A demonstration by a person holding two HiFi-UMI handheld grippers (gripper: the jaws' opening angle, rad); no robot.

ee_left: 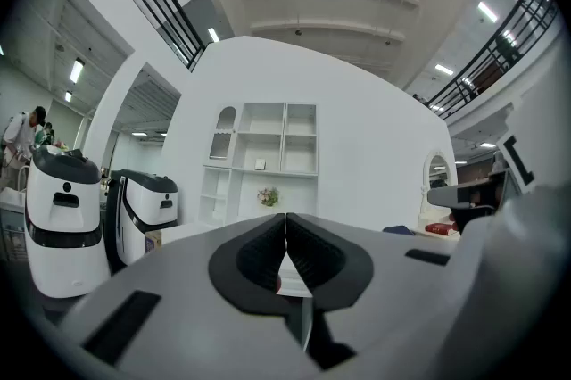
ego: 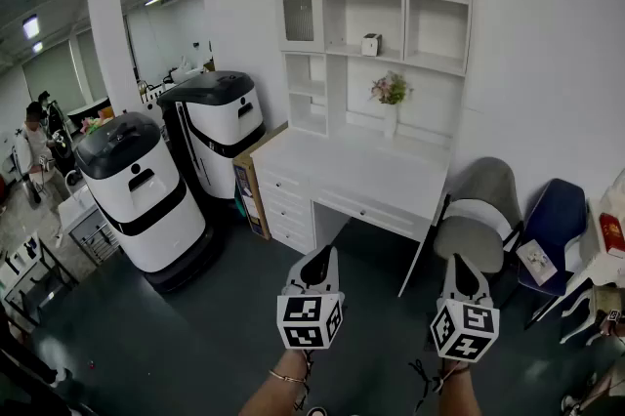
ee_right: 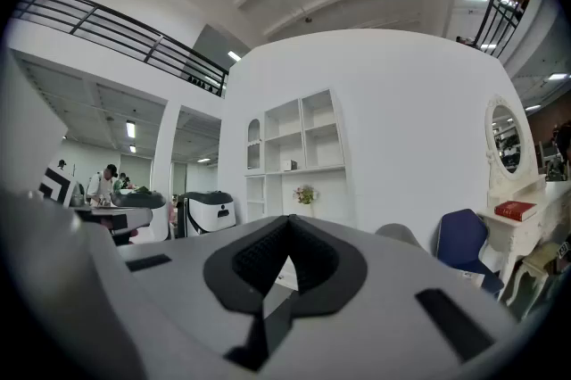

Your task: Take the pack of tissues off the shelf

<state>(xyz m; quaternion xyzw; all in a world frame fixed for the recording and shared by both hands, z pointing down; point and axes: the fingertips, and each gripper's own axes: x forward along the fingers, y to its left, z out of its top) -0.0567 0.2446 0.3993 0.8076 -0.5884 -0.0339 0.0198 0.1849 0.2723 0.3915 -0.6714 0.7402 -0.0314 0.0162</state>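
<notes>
Sitting on shelf [ego: 344, 50], tissue pack [ego: 371, 44] lies beyond jaws.

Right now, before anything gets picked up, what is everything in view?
pack of tissues: one, white, on a middle shelf
shelf unit: one, white, against the wall
desk: one, white, below the shelves
vase of flowers: one, white with pink blooms, at the desk's back
wheeled machines: two, white and black, left of the desk
grey chair: one, right of the desk
blue chair: one, further right
red box: one, far right
left gripper: jaws shut, empty
right gripper: jaws shut, empty
</notes>
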